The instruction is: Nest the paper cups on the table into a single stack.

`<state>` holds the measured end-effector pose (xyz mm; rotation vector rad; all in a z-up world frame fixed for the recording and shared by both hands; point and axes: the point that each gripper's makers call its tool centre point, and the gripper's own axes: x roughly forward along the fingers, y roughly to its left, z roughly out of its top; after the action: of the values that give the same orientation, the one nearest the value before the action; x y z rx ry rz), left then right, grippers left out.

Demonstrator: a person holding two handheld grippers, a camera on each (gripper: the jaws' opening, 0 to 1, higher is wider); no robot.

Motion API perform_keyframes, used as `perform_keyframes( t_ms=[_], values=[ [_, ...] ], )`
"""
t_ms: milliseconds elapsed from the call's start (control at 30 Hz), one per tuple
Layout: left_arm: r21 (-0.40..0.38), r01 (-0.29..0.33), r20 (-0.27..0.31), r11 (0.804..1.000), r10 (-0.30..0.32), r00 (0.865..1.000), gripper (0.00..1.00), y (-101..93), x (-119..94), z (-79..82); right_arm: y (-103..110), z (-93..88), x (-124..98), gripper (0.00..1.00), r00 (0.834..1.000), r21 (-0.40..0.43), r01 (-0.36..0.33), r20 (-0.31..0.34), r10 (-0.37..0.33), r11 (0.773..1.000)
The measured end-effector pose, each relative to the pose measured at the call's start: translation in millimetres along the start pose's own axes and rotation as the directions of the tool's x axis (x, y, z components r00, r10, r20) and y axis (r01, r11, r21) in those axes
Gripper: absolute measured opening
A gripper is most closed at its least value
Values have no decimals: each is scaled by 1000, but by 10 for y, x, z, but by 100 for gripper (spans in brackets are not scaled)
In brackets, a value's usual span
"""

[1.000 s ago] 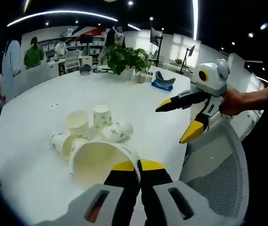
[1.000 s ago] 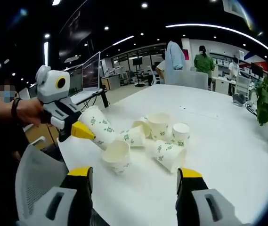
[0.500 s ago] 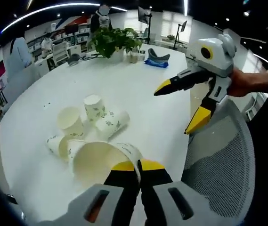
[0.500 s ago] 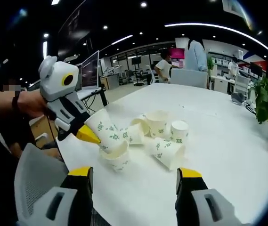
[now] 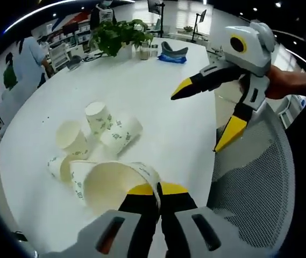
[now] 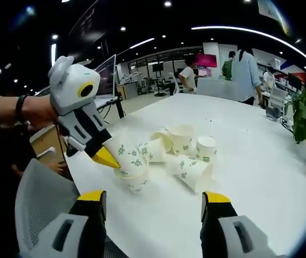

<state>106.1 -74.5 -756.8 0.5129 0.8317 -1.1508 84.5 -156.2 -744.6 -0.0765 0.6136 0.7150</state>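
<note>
- Gripping the rim of a white paper cup with green print [image 5: 115, 183], the left tongs [image 5: 158, 189] are pinched tight on its wall; in the right gripper view that cup [image 6: 127, 156] has come down mouth-first from mid-air a second ago onto another white cup [image 6: 136, 181] on the white round tabletop [image 5: 158, 102].
- That looks like one nesting nearly made; the loose cups [image 6: 187, 153] lie clustered just beyond, still to be stacked.
- The right tongs [image 6: 153, 207] hang wide open and empty, as before, near the tabletop edge.
</note>
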Motion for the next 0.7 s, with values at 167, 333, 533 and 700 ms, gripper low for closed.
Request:
perform_keyframes(
  t_ms=[167, 333, 533, 700],
  values=[
    [7, 0, -21, 1000, 0, 1000, 0, 12, 20, -44, -17, 2, 11, 72, 1000, 5, 3, 5, -3, 1000],
    [11, -2, -34, 1000, 3, 999, 0, -7, 29, -47, -10, 18, 26, 72, 1000, 7, 4, 7, -4, 1000],
    [14, 1, -37, 1000, 0, 999, 0, -30, 58, -27, 22, 17, 28, 72, 1000, 5, 4, 2, -4, 1000],
    [14, 6, -35, 1000, -6, 999, 0, -36, 81, -31, 33, 17, 28, 72, 1000, 9, 8, 2, -8, 1000]
  ],
)
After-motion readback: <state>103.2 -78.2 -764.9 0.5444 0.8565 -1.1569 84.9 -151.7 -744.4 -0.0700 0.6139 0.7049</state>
